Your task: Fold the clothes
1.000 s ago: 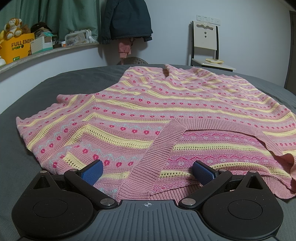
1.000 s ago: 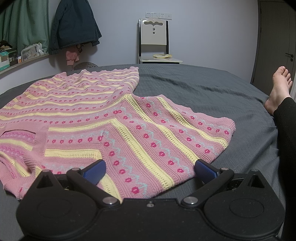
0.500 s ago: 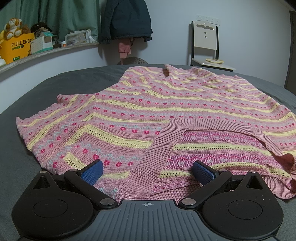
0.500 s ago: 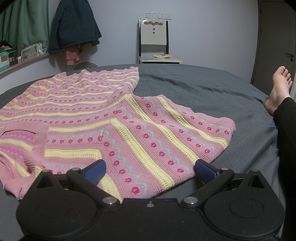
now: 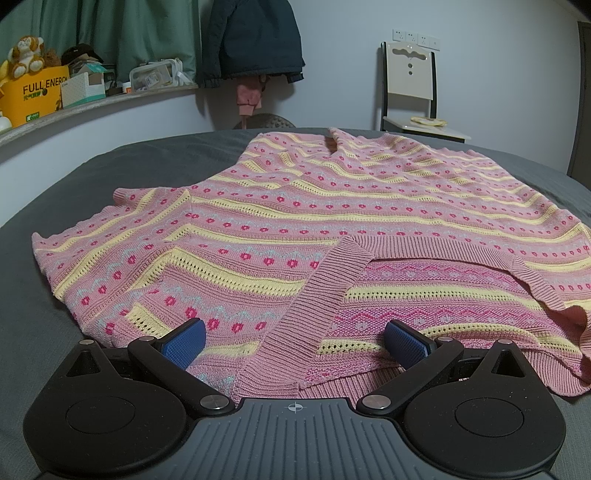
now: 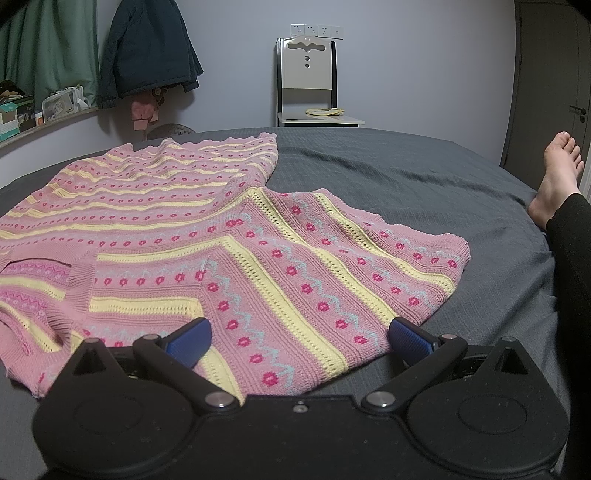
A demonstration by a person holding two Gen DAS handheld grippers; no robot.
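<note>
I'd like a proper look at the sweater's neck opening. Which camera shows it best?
The left wrist view: the ribbed V-neck of the pink sweater lies centred just ahead of the open left claw. The right wrist view catches only part of it at its left edge.

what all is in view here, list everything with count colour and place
sweater: 1, pink with yellow stripes, flat on bed
bed cover: 1, dark grey, under sweater
chair: 1, cream and black, far wall
jacket: 1, dark, hanging on wall
curtain: 1, green, far left
box: 1, yellow, on ledge
foot: 1, bare, right edge of bed
left tongs: open, blue pads, over neckline
right tongs: open, over sleeve
</note>
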